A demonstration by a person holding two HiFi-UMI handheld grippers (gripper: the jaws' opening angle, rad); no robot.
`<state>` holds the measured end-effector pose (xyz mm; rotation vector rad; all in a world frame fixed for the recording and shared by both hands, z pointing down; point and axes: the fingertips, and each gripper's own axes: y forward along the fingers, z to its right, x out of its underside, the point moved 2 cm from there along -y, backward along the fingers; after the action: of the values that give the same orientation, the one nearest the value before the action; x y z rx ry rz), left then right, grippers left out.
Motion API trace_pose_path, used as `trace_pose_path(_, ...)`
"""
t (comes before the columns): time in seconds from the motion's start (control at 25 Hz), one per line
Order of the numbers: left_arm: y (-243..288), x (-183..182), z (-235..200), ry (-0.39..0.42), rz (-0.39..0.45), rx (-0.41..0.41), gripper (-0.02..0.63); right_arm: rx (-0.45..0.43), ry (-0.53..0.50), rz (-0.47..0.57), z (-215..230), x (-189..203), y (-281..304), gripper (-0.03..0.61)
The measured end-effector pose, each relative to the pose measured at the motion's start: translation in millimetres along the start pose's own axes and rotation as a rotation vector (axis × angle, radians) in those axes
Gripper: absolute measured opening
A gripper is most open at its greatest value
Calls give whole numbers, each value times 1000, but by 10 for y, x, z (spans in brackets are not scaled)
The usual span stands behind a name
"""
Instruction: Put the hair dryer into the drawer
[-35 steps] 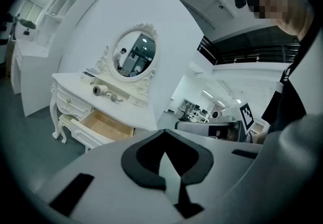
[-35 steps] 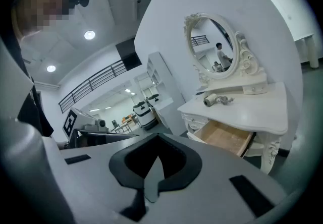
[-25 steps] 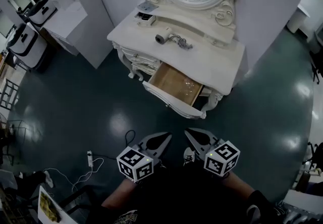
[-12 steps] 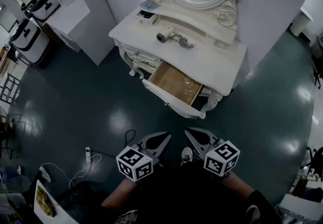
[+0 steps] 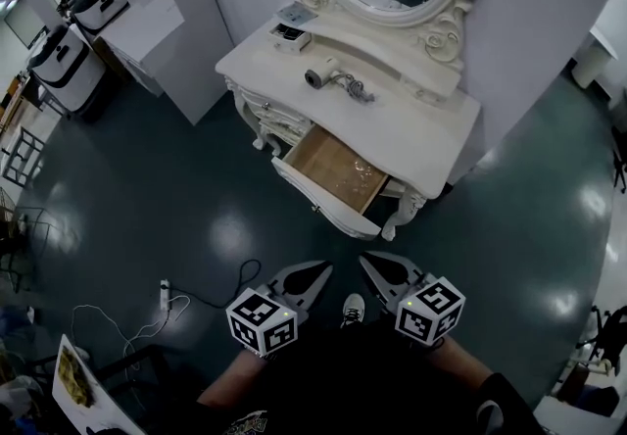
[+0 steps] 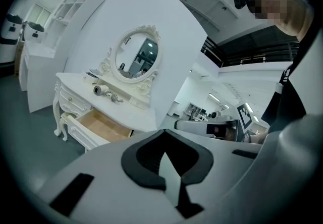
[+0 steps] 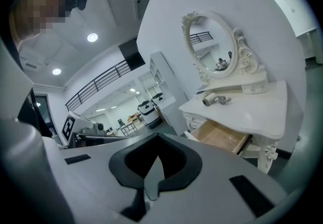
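A white hair dryer [image 5: 321, 76] with its coiled cord lies on top of the white dressing table [image 5: 421, 124], in front of the oval mirror. Below it one wooden-bottomed drawer [image 5: 337, 169] stands pulled out and looks empty. Both grippers are held low and close to the body, far short of the table. My left gripper [image 5: 315, 272] and my right gripper [image 5: 369, 263] are shut, with nothing between their fingers. The left gripper view shows the hair dryer [image 6: 99, 90] and the drawer [image 6: 102, 123] far ahead of the left gripper [image 6: 164, 155]. The right gripper view shows the hair dryer [image 7: 210, 99] beyond the right gripper [image 7: 156, 161].
A small dark box [image 5: 285, 31] and a card sit at the table's back left corner. A white cabinet [image 5: 162, 31] stands left of the table. A power strip [image 5: 164, 295] and cables lie on the dark floor at lower left. A shoe [image 5: 351, 309] shows between the grippers.
The dressing table has slid slightly lower and to the right in the head view as the person steps toward it. Both grippers stay shut and in place before the body.
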<state>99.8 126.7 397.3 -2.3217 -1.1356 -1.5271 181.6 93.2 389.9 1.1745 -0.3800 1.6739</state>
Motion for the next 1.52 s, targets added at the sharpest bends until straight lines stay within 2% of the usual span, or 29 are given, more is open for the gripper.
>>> trace_pose_path(0.48,244,-75,168,16,13,-41,3,-22,1,8,299,-130,-207,29)
trace_pose_path(0.8,225,-88,69,20,7,-34,3,13,9,32,384,-178,-163,29)
trace_pose_path(1.08,124,-255,-303,34,-4,17,3,93,15,69,371,-284,121,29)
trace_pose_path(1.52,-119,-766,-1188,75,-57,142,3,231,34,152,127,-561,963,29)
